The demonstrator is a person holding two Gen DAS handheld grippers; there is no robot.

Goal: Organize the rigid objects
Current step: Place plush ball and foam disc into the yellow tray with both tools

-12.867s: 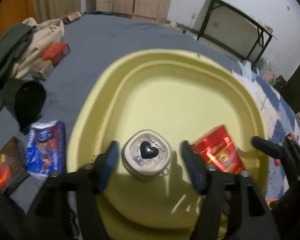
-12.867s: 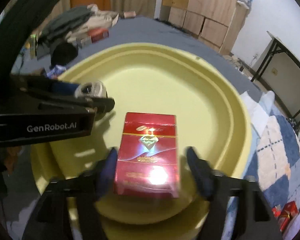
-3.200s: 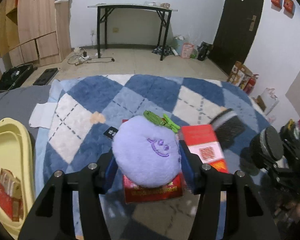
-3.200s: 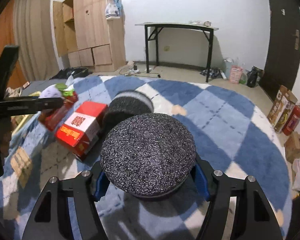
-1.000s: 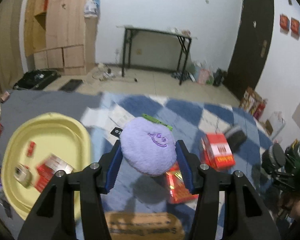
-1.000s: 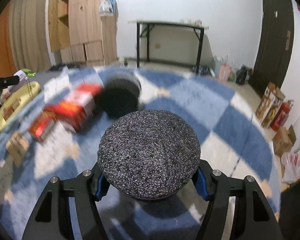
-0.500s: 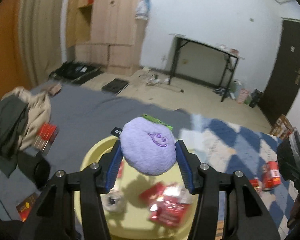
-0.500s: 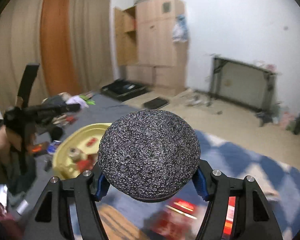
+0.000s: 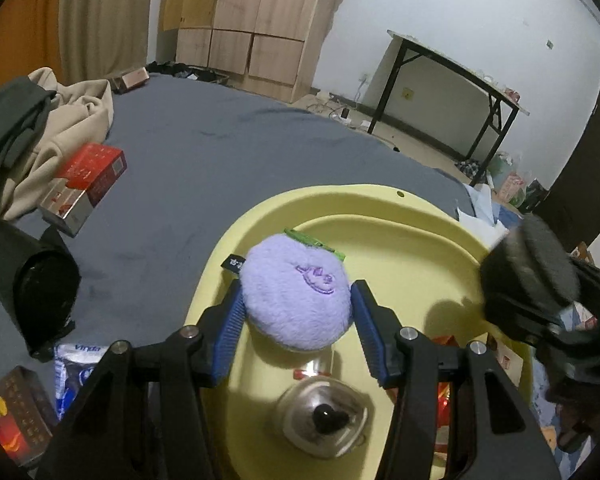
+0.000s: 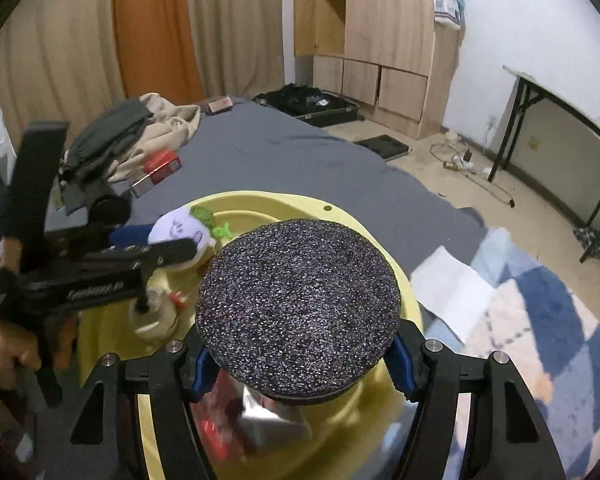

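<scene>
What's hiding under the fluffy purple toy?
Below the purple toy, held in the left gripper, lies the yellow tray. A small clear jar with a black heart sits just in front. The tray floor right beneath the toy is covered.

Two hand-held grippers: the left, the right. One yellow tray, one purple plush, one speckled black disc, one clear round tin, one red-and-silver box at left.

- Left wrist view: aimed forward and down along the left gripper, close above the yellow tray.
- Right wrist view: same downward tilt, from the tray's right.
- Shared: tray, grey bedding, wardrobe.
</scene>
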